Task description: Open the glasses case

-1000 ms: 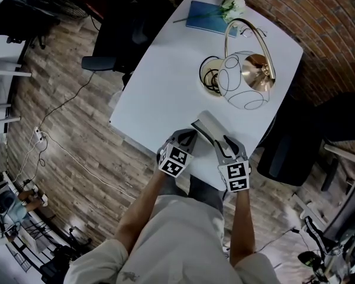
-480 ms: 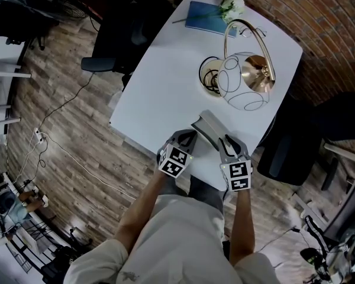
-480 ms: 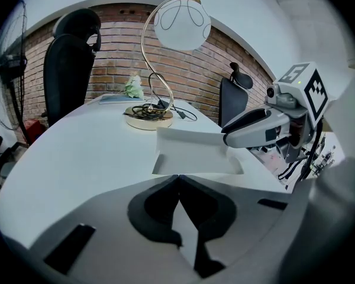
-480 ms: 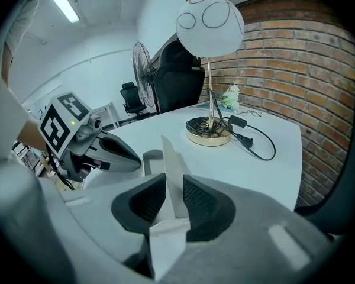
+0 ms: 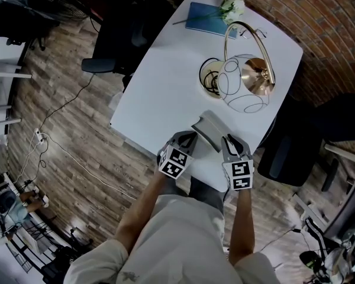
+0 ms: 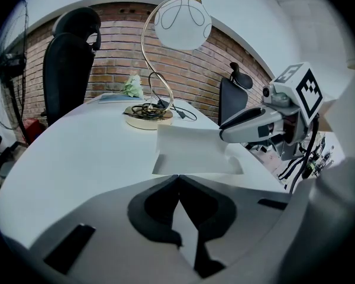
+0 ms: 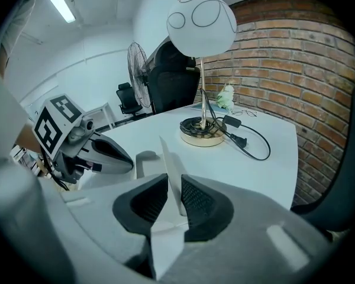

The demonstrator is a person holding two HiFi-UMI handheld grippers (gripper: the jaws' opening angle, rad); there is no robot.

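Observation:
The white glasses case (image 5: 208, 125) lies partly unfolded near the front edge of the white table (image 5: 165, 87). My left gripper (image 5: 189, 138) is at its left end. In the left gripper view the left gripper (image 6: 177, 177) is shut at the tips on the near edge of the case (image 6: 192, 149). My right gripper (image 5: 228, 141) is at the case's right end. Its jaws have just been closing, and in the right gripper view the right gripper (image 7: 173, 188) pinches a thin upright white flap (image 7: 170, 161) of the case. Each gripper sees the other: the right gripper (image 6: 225, 136) and the left gripper (image 7: 127, 161).
A brass lamp with a white globe shade (image 5: 242, 81) stands behind the case, its cord coiled on the base (image 7: 201, 129). A blue book (image 5: 204, 16) and white flowers (image 5: 232, 5) lie at the far end. Black office chairs (image 5: 290, 152) flank the table.
The right gripper has edged slightly to the right at the case's end. The left gripper and the case's base have stayed where they were.

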